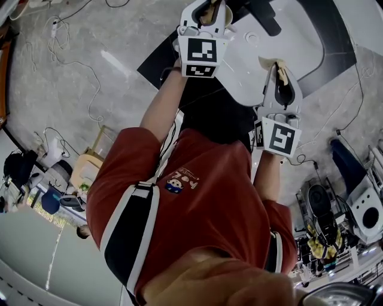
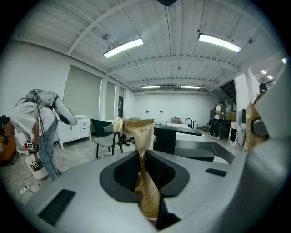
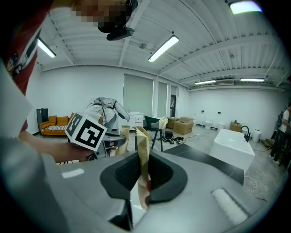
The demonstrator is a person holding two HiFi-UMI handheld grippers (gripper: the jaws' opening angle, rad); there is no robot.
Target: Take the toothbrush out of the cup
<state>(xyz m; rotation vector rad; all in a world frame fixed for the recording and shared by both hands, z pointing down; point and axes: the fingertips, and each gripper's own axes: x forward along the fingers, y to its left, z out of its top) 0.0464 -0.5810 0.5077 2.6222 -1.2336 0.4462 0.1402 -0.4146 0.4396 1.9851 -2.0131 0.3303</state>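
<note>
White surface (image 1: 299, 42) below; left gripper (image 2: 144, 157) pinches a brown paper packet (image 2: 141, 129), right gripper (image 3: 143, 170) clamps a second packet (image 3: 142, 145); no cup or toothbrush visible, task looks unstarted.

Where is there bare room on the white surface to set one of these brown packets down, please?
The white surface is bare to the right of the right tool, up to the black band. Between the left tool and right tool it is tight: each is shut on a brown packet.
</note>
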